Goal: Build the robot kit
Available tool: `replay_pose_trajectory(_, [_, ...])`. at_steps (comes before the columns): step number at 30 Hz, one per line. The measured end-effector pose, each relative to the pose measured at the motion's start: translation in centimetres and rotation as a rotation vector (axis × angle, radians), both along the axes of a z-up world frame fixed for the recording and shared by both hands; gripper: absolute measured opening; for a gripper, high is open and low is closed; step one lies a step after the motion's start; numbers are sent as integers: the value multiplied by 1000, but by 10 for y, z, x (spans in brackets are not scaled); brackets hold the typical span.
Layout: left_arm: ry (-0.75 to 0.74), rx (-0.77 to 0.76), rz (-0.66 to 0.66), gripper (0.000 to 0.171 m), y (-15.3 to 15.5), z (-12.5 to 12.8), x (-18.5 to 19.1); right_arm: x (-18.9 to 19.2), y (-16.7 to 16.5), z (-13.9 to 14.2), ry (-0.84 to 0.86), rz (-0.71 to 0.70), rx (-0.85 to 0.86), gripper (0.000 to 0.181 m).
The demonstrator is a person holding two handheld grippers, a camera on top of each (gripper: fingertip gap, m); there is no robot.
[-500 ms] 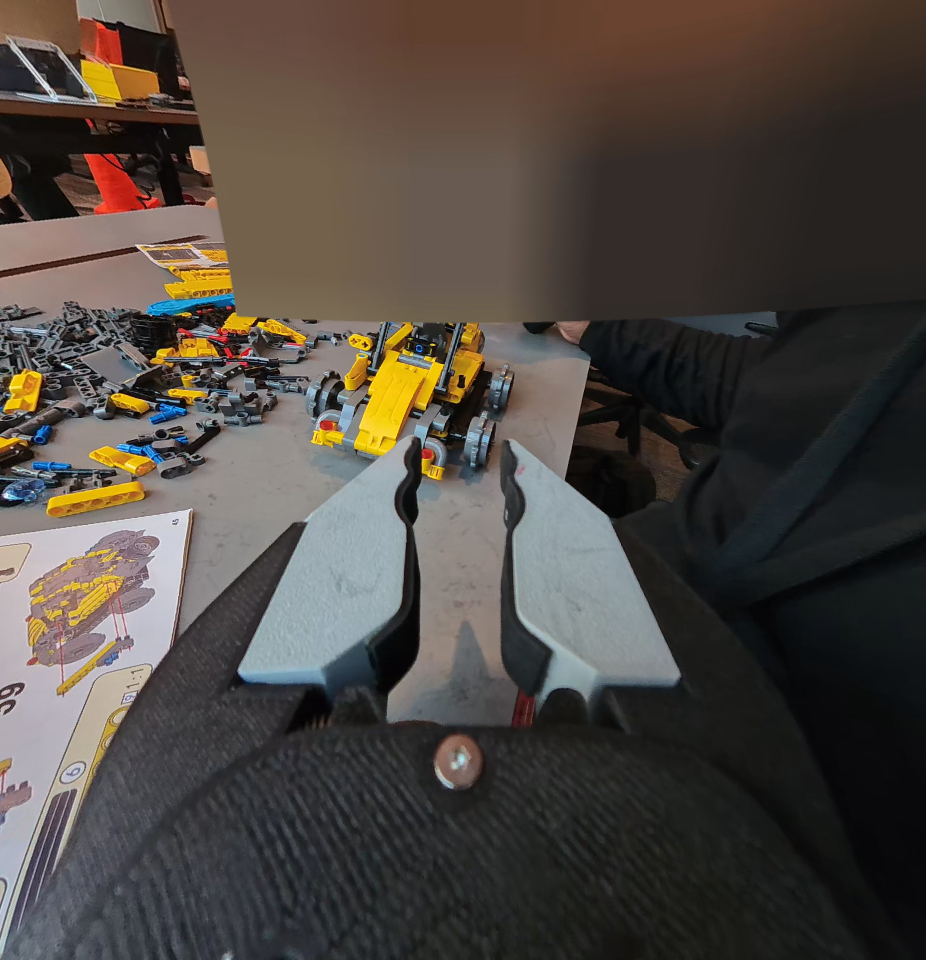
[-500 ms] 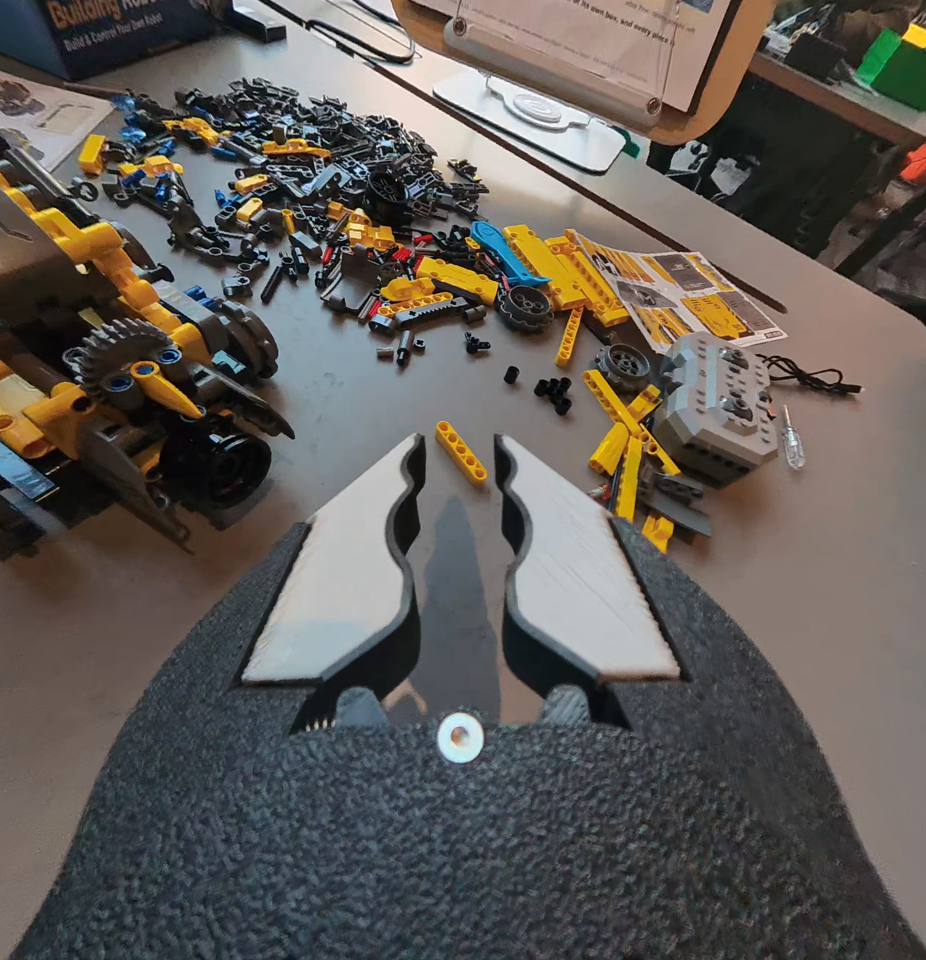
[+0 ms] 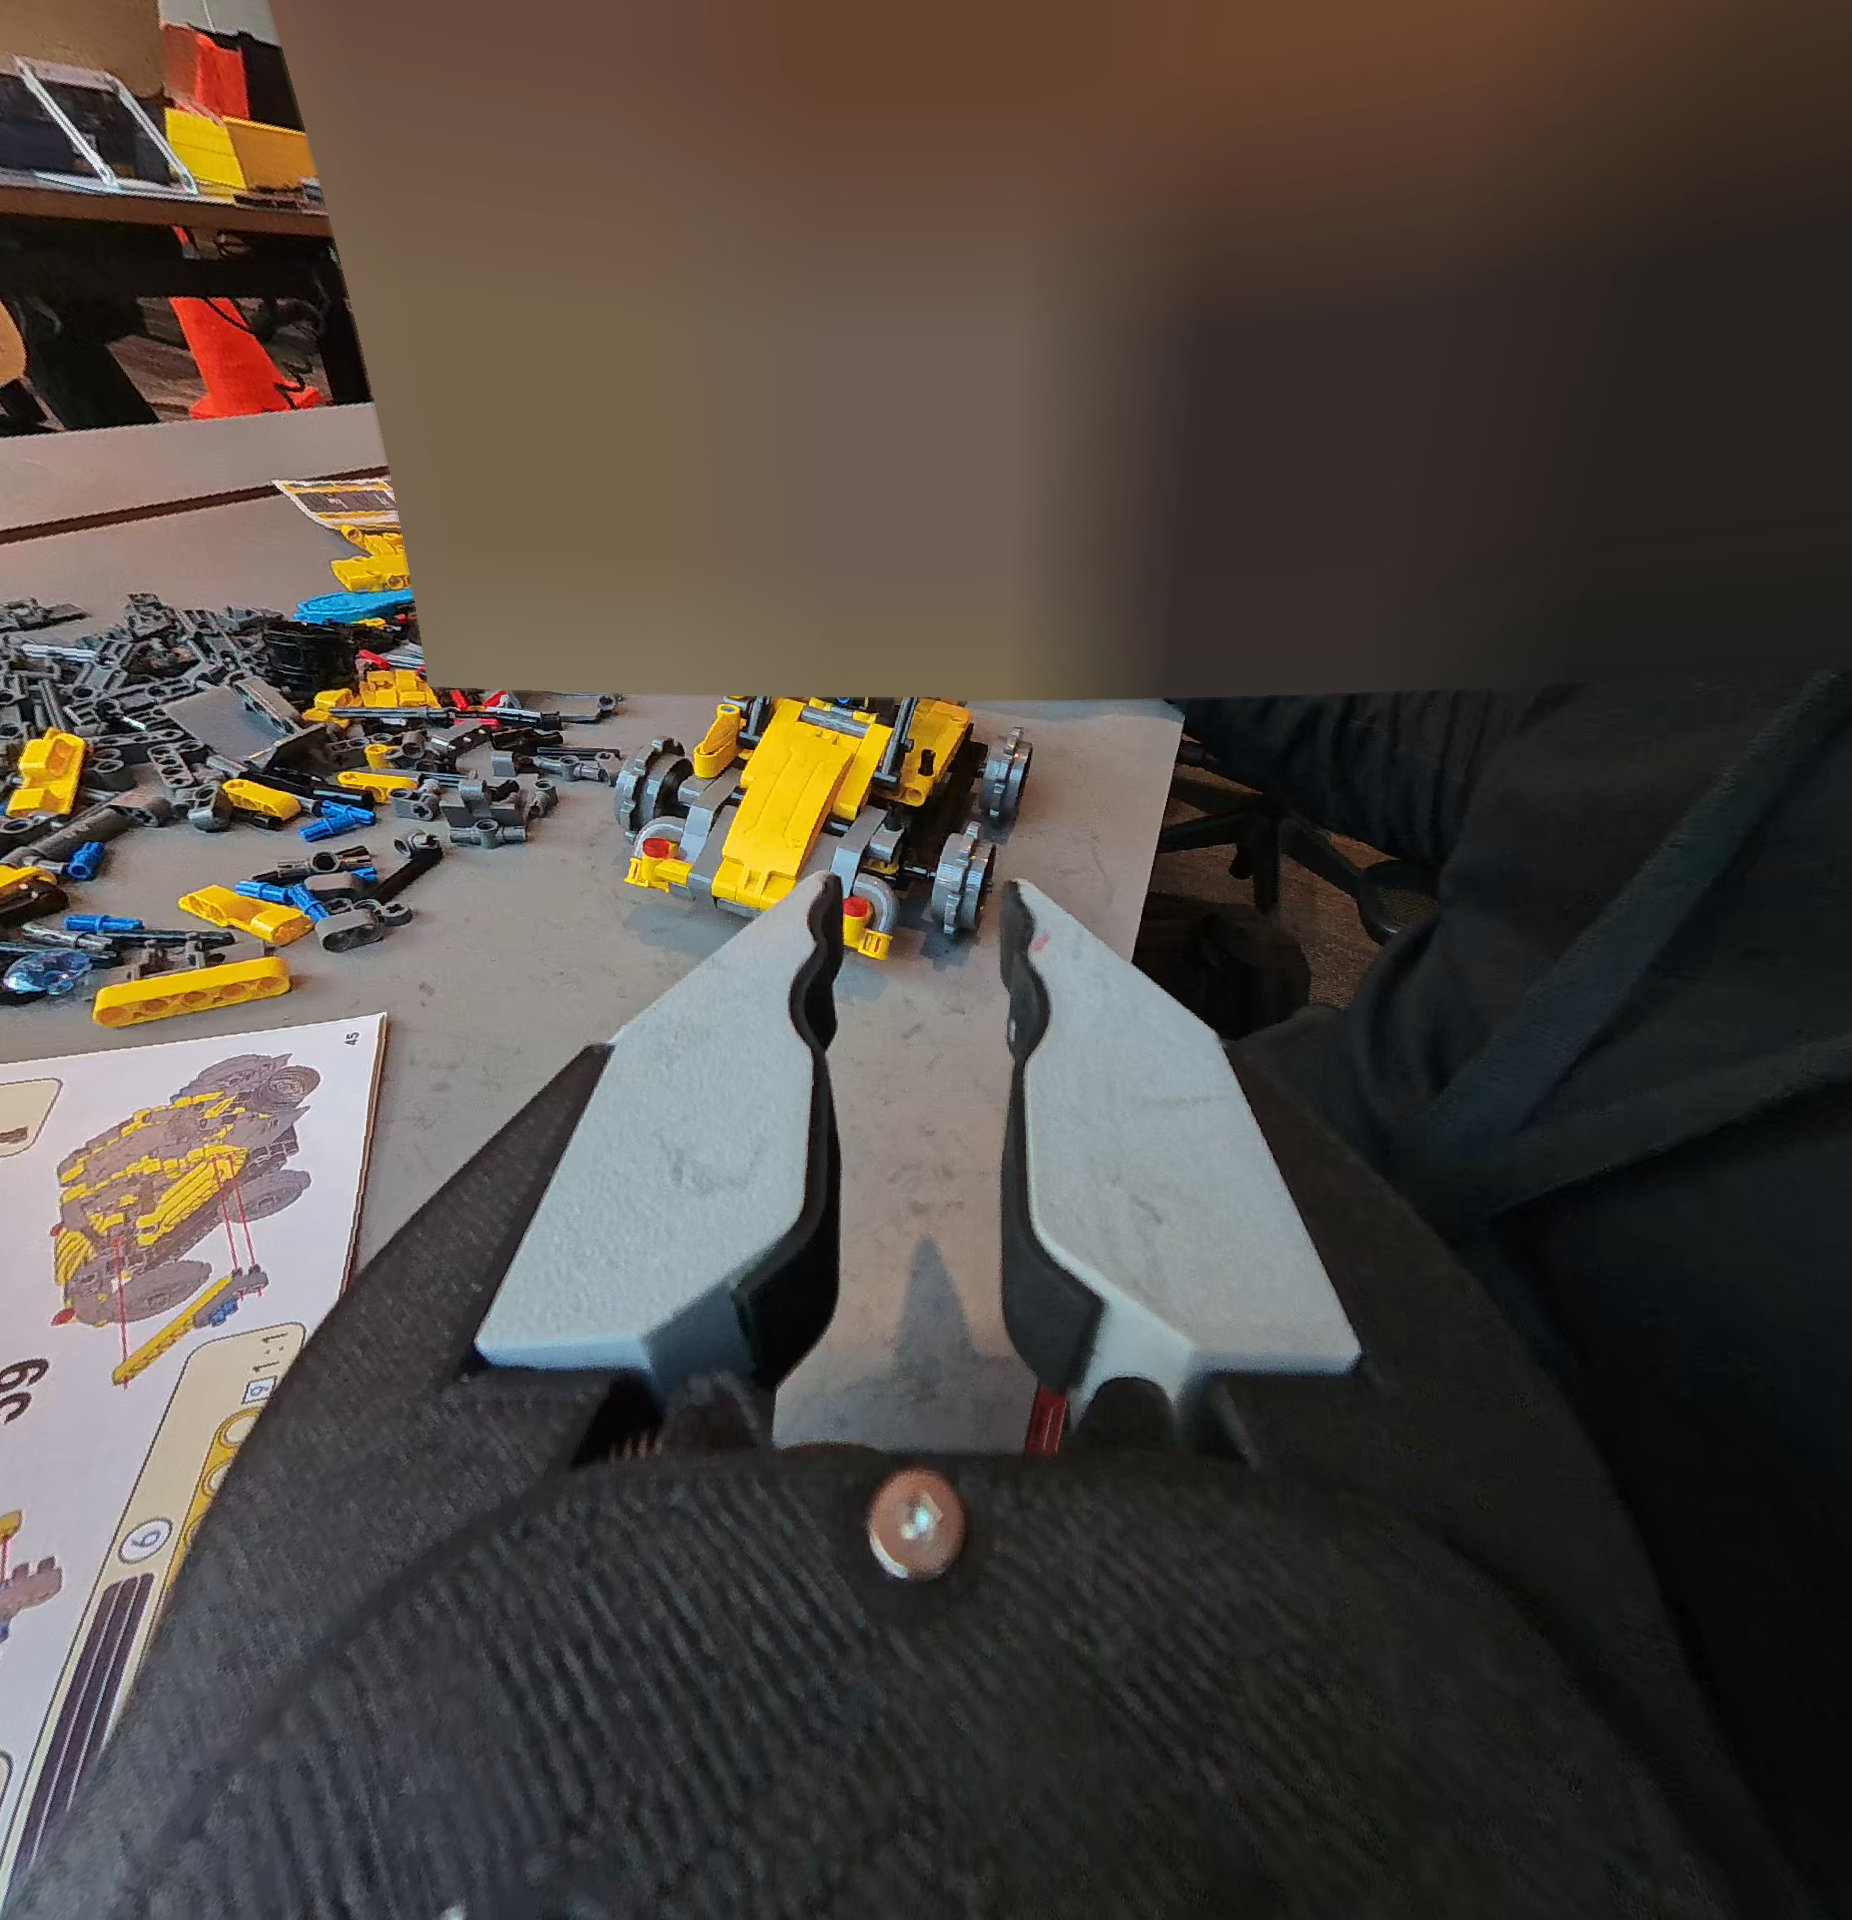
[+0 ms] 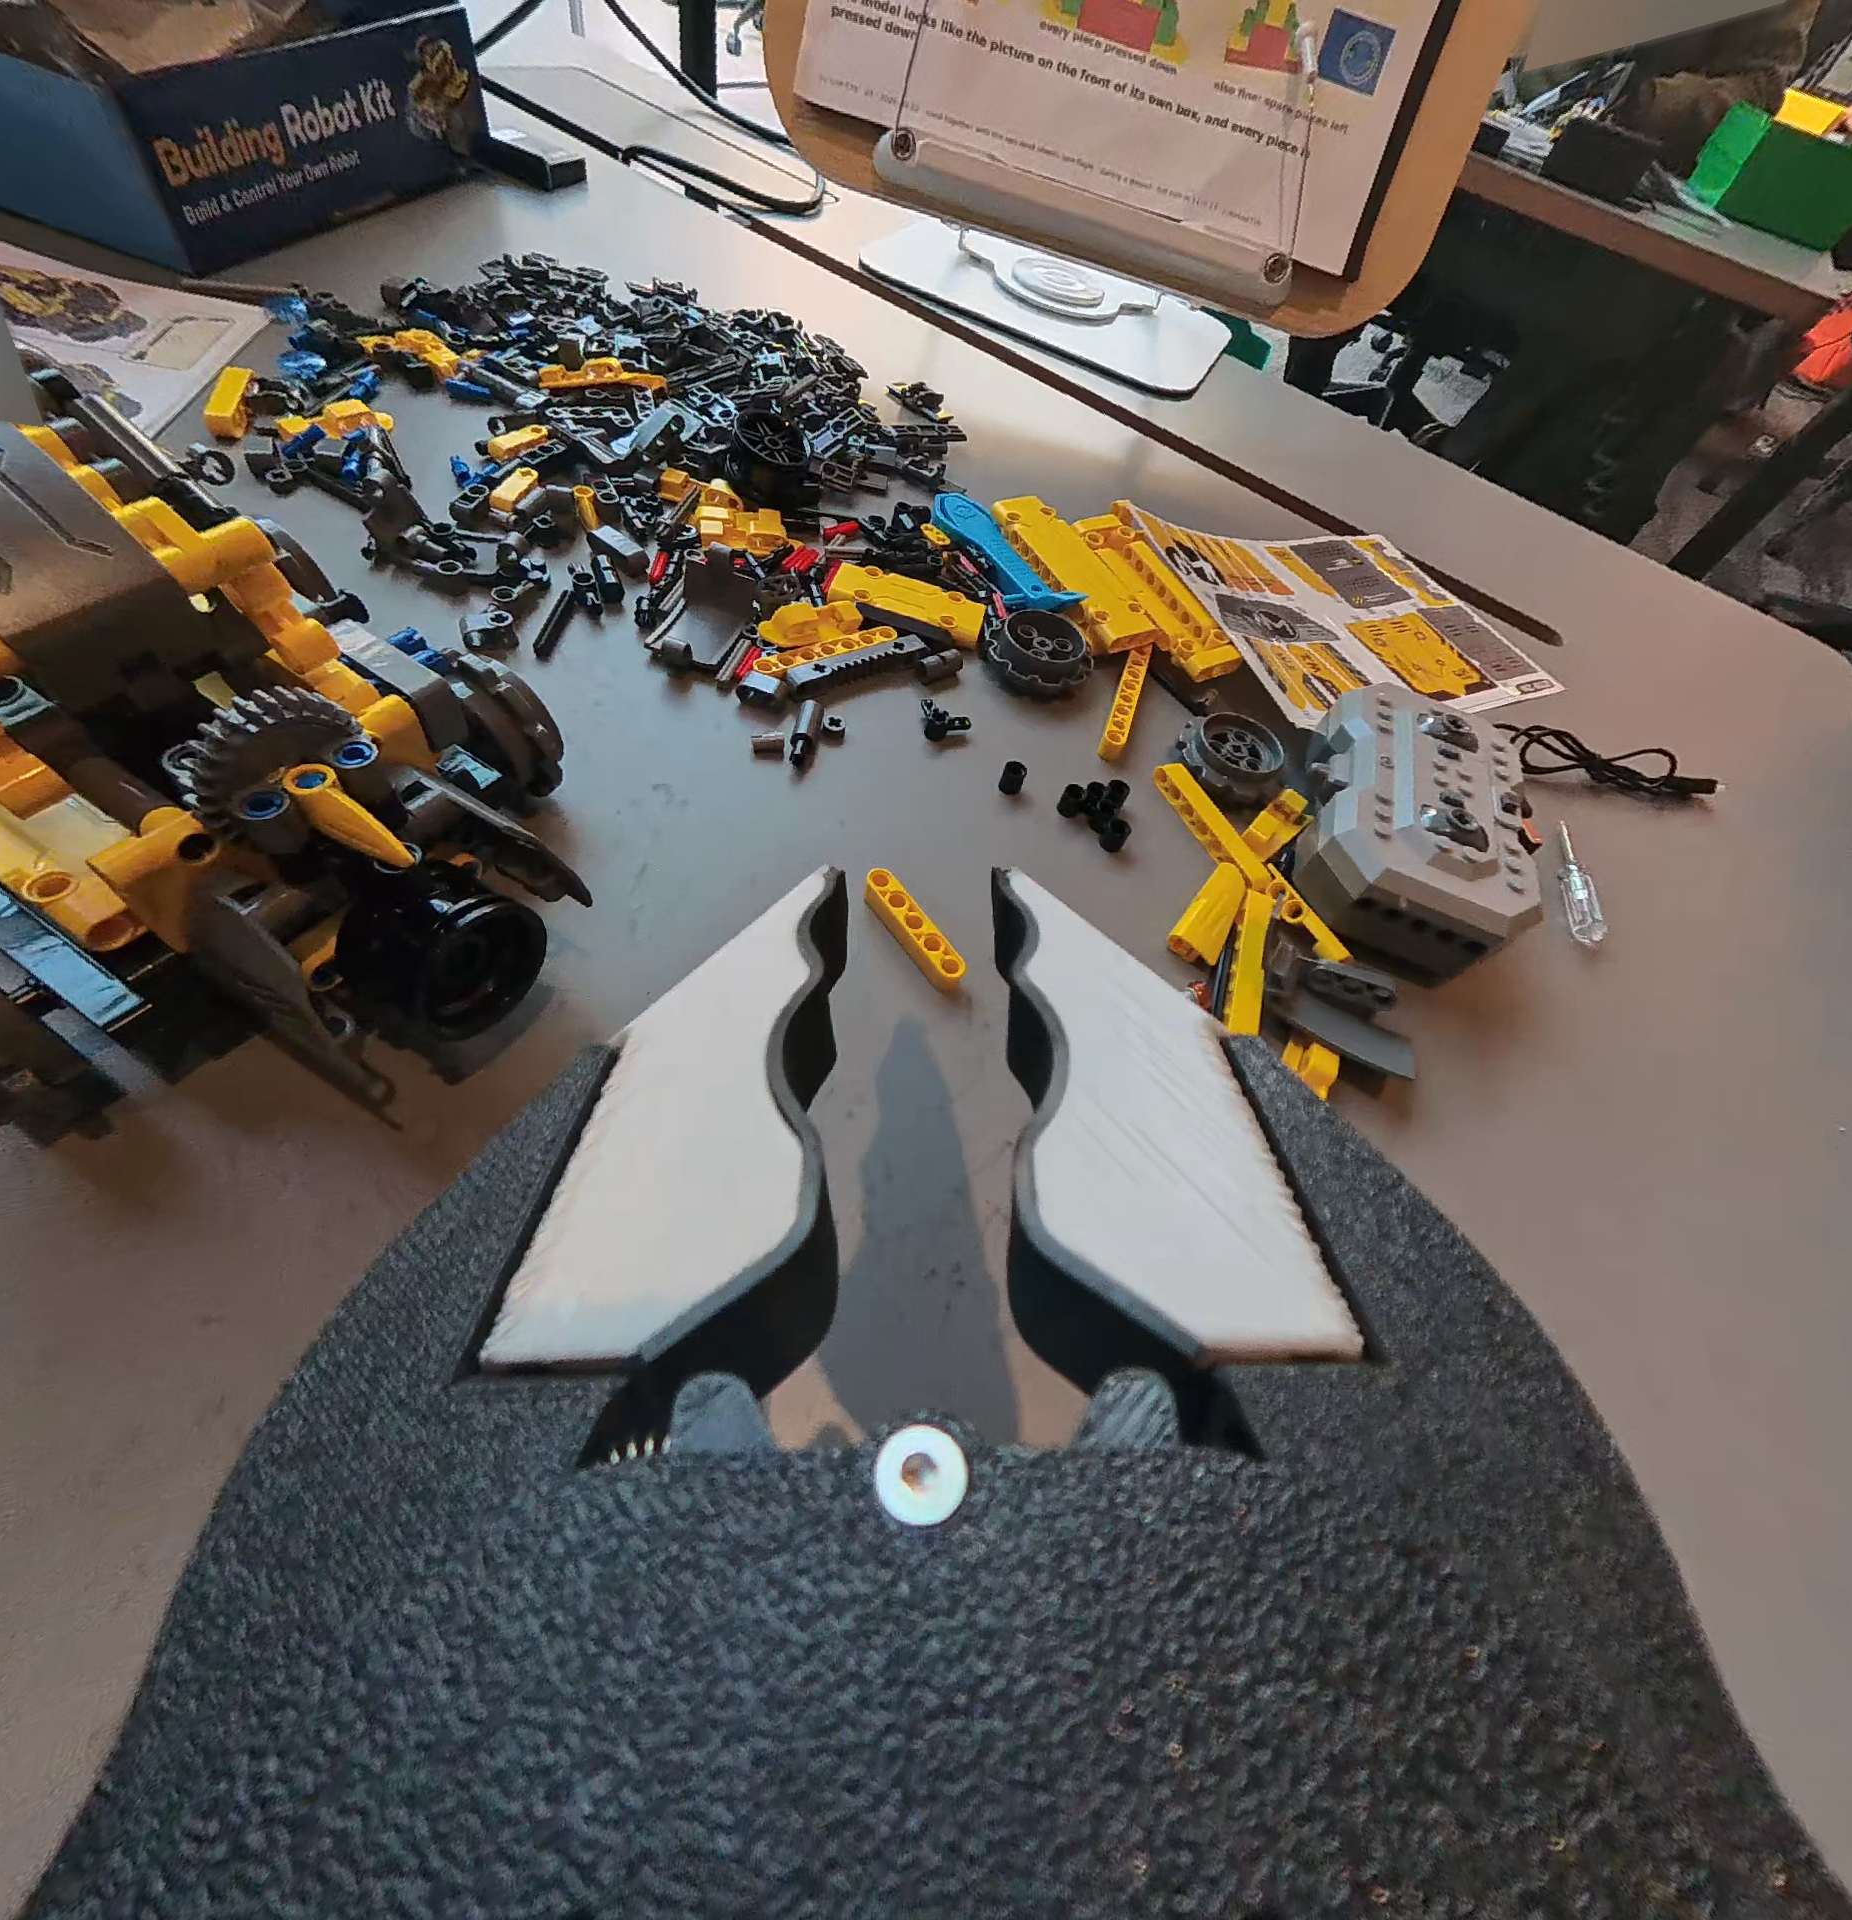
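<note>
Framing yellow beam (image 4: pixel 914 927) | right fingers (image 4: pixel 1047 935) parted, empty | left fingers (image 3: pixel 735 997) parted, empty

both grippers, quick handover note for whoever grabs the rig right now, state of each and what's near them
Left gripper: open, empty, above the grey table, pointing at the yellow and grey vehicle model. Instruction booklet lies to its left.
Right gripper: open, empty. A short yellow beam lies on the table just ahead between the fingertips, not gripped. Grey battery box to the right, loose parts pile beyond, the model on the left.
Nothing is held; the model looks partly built, many parts loose.
</note>
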State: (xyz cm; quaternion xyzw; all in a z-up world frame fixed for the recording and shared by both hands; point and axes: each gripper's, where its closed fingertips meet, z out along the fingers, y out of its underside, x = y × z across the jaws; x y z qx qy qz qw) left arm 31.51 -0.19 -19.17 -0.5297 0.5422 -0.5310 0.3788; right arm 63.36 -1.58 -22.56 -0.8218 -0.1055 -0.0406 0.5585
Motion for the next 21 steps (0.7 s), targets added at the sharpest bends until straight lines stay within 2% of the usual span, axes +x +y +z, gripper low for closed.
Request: replay_pose_trajectory(21, [-12, 0, 2, 27, 0, 2, -1, 0, 0, 0, 2, 2, -1, 27])
